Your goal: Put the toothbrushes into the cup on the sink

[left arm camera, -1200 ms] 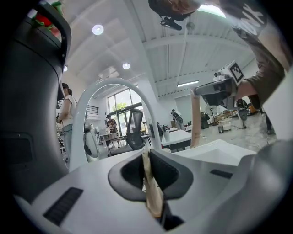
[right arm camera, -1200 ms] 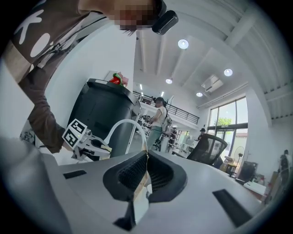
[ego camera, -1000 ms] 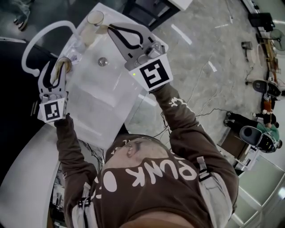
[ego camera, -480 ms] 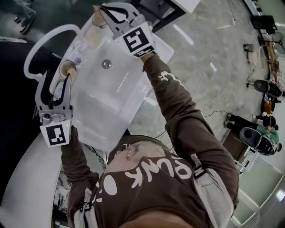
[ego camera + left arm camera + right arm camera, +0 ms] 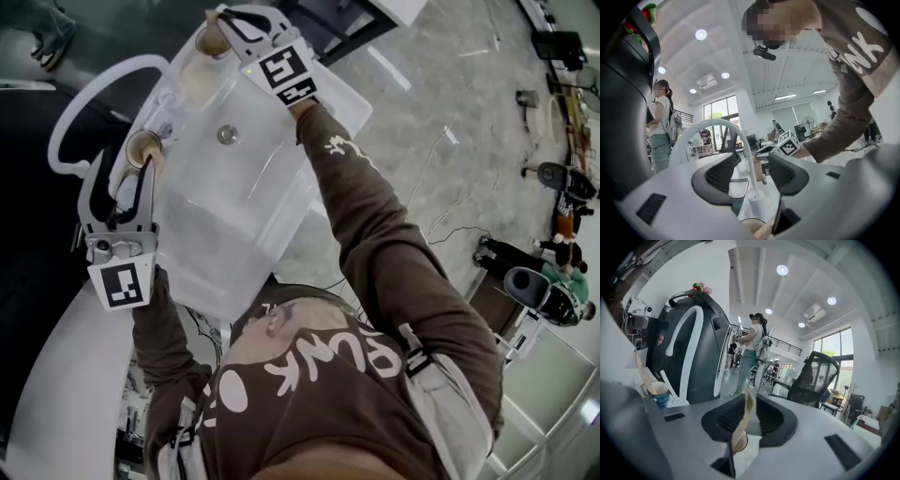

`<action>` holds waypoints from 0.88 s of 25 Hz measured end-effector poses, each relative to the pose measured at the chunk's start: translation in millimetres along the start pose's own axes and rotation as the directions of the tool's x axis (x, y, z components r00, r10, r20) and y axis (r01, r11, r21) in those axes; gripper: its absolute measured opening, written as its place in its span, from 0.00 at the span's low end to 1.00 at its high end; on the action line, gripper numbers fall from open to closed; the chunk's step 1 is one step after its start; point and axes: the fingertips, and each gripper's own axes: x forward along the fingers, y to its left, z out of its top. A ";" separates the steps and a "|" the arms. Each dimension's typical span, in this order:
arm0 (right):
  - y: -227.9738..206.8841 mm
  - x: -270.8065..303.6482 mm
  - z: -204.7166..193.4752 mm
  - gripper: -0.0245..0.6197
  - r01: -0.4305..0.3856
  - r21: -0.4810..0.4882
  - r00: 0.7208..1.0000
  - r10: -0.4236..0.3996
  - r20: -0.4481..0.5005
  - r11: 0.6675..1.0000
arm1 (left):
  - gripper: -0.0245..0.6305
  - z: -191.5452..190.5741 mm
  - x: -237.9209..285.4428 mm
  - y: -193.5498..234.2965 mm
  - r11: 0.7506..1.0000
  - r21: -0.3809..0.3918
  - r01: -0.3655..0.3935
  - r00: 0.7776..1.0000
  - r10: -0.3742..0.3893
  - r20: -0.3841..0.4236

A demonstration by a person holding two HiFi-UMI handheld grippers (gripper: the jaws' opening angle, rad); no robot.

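Note:
In the head view a white sink point(image 5: 217, 220) holds two tan cups on its far rim. My left gripper point(image 5: 125, 161) is open beside the nearer cup point(image 5: 141, 147). In the left gripper view that cup point(image 5: 751, 227) lies just below the open jaws point(image 5: 752, 173), with a tan toothbrush handle point(image 5: 765, 228) in it. My right gripper point(image 5: 215, 25) hovers over the farther cup point(image 5: 199, 66). In the right gripper view its jaws point(image 5: 746, 418) are opening. A bamboo toothbrush point(image 5: 746, 420) stands loose between them, its lower end in the cup point(image 5: 739, 443).
A white arched faucet point(image 5: 73, 94) curves over the sink's left rim, close behind my left gripper. A dark rounded chair back point(image 5: 693, 352) stands beyond the sink. People stand farther off in the room. Grey floor with cables lies to the right.
My right gripper carried its toothbrush up to the far cup and its jaws have parted. My left gripper opened and drew back from the near cup.

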 end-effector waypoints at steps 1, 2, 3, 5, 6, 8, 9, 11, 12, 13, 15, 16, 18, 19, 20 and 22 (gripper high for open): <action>0.5 -3.8 7.2 0.22 -0.007 -0.002 1.000 0.007 0.021 1.000 | 0.38 1.8 -0.2 -1.0 1.000 0.002 0.001 1.000 -0.001 0.002; 1.5 -9.6 15.5 0.29 -0.016 -0.003 0.999 0.016 0.044 1.000 | 0.38 4.4 -0.5 -2.3 1.000 0.004 0.002 1.000 -0.002 0.004; 2.6 -16.9 24.1 0.33 -0.022 -0.004 0.997 0.022 0.067 1.000 | 0.38 7.5 -1.0 -3.7 1.000 0.007 0.004 1.000 -0.004 0.006; 6.1 -34.6 42.0 0.36 -0.026 -0.019 0.993 0.028 0.118 0.999 | 0.38 14.2 -3.0 -6.3 1.000 0.014 0.004 1.000 -0.005 0.012; 9.1 -44.3 51.3 0.37 -0.025 -0.031 0.989 0.029 0.145 0.999 | 0.38 18.1 -4.5 -7.4 1.000 0.020 0.004 1.000 -0.005 0.017; 18.0 -65.3 71.0 0.39 -0.025 -0.060 0.981 0.036 0.191 0.998 | 0.38 28.2 -7.6 -9.3 0.999 0.033 0.003 0.999 -0.005 0.034; 23.3 -76.8 80.8 0.40 -0.025 -0.078 0.977 0.041 0.207 0.997 | 0.38 34.5 -9.0 -10.8 0.999 0.039 0.003 0.999 -0.005 0.046; 35.0 -101.0 98.0 0.40 -0.027 -0.112 0.973 0.052 0.224 0.993 | 0.38 47.2 -11.8 -16.1 0.999 0.051 0.003 0.998 -0.007 0.069; 41.7 -113.3 104.2 0.40 -0.030 -0.123 0.973 0.057 0.223 0.992 | 0.38 52.8 -13.4 -19.6 0.998 0.056 0.004 0.997 -0.008 0.078; 49.0 -125.5 108.7 0.40 -0.034 -0.130 0.974 0.062 0.217 0.991 | 0.38 57.7 -15.0 -23.7 0.998 0.061 0.005 0.996 -0.010 0.086; 64.7 -150.2 112.4 0.41 -0.045 -0.126 0.976 0.070 0.204 0.991 | 0.38 64.4 -18.2 -34.6 0.997 0.072 0.005 0.995 -0.012 0.098; 73.0 -163.1 112.1 0.42 -0.051 -0.117 0.977 0.074 0.201 0.992 | 0.38 66.1 -20.2 -41.4 0.997 0.073 0.006 0.995 -0.013 0.103; 90.8 -190.1 109.4 0.43 -0.061 -0.093 0.977 0.078 0.200 0.994 | 0.38 69.4 -26.8 -58.6 0.998 0.066 0.007 0.993 -0.014 0.113; 99.2 -204.3 107.6 0.43 -0.062 -0.081 0.977 0.078 0.201 0.995 | 0.38 72.4 -31.1 -69.1 0.998 0.061 0.009 0.993 -0.016 0.119; 106.3 -218.6 106.7 0.43 -0.061 -0.069 0.977 0.074 0.201 0.996 | 0.38 76.7 -35.6 -79.9 0.998 0.061 0.012 0.992 -0.020 0.123; 117.3 -244.6 109.9 0.43 -0.051 -0.049 0.978 0.060 0.201 0.997 | 0.38 88.6 -44.3 -97.7 0.997 0.070 0.023 0.992 -0.031 0.125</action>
